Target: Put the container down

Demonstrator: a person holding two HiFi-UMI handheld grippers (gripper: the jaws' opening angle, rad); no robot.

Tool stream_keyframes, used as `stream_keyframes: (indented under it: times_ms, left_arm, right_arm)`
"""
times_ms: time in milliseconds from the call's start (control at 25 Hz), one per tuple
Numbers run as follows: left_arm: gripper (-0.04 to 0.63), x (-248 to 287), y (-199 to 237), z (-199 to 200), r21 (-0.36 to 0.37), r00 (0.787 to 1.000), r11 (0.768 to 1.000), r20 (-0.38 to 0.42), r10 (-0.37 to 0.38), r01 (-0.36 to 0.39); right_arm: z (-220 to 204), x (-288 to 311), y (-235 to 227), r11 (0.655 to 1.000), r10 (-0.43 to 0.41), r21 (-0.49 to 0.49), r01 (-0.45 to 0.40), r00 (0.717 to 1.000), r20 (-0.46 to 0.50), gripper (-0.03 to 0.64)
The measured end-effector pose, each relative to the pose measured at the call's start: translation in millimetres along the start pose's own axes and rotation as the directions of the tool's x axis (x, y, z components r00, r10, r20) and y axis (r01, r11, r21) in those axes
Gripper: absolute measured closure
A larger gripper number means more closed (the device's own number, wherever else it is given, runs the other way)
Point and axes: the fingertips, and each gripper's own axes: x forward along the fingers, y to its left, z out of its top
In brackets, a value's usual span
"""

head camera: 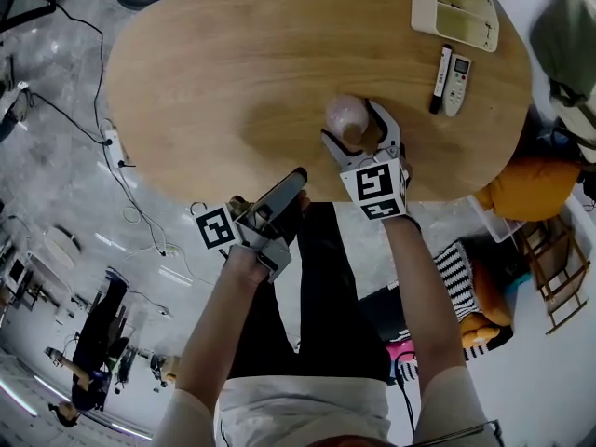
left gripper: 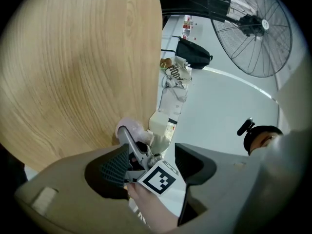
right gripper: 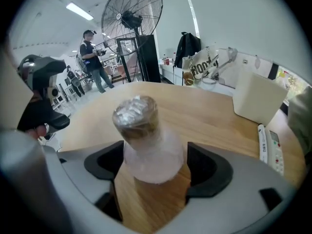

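A pale pink translucent container (head camera: 345, 113) with a crinkled foil-like top stands upright on the oval wooden table (head camera: 233, 63), near its front edge. My right gripper (head camera: 358, 128) is around it, and in the right gripper view both pads meet the sides of the container (right gripper: 146, 140), so the right gripper (right gripper: 155, 156) is shut on it. My left gripper (head camera: 289, 189) hovers at the table's front edge, left of the right one, open and holding nothing. The left gripper (left gripper: 151, 165) looks at the right gripper's marker cube (left gripper: 160, 178) and the container (left gripper: 129, 128).
At the table's far right stand a white box (head camera: 454, 12), a white remote (head camera: 456, 82) and a black stick-shaped device (head camera: 438, 77). A power strip and cables (head camera: 112, 147) lie on the floor left of the table. A standing fan (right gripper: 129, 13) and a person (right gripper: 92, 57) are beyond the table.
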Motion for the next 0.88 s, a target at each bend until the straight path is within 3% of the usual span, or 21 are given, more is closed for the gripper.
stream_keyframes:
  times_ms: [240, 520, 640, 720, 800, 880]
  left_arm:
    - [0.307, -13, -50, -25, 0.027, 1.000, 1.000, -0.004, -0.012, 0.012]
    - [0.313, -20, -152, -58, 0.217, 0.996, 0.975, -0.087, -0.035, 0.053]
    - [0.321, -32, -193, -84, 0.323, 0.992, 0.945, -0.125, -0.004, 0.045]
    - [0.329, -43, -220, -101, 0.394, 0.989, 0.918, -0.146, 0.015, 0.044]
    - [0.350, -57, -247, -117, 0.472, 0.986, 0.880, -0.164, 0.032, 0.050]
    - [0.376, -75, -271, -130, 0.558, 0.983, 0.828, -0.173, 0.055, 0.052]
  right_arm:
    - [24, -62, 12, 0.999, 0.022, 0.035, -0.023, 1.000, 0.021, 0.220]
    - [98, -171, 20, 0.999, -0.001, 0.054, -0.005, 0.993, 0.121, 0.225]
    - [125, -228, 31, 0.998, -0.011, 0.061, 0.002, 0.988, 0.152, 0.233]
    - [143, -265, 39, 0.997, -0.029, 0.080, 0.015, 0.983, 0.179, 0.284]
    - [158, -300, 48, 0.995, -0.048, 0.097, 0.028, 0.978, 0.201, 0.296]
    - [169, -332, 60, 0.993, -0.068, 0.112, 0.044, 0.974, 0.216, 0.328]
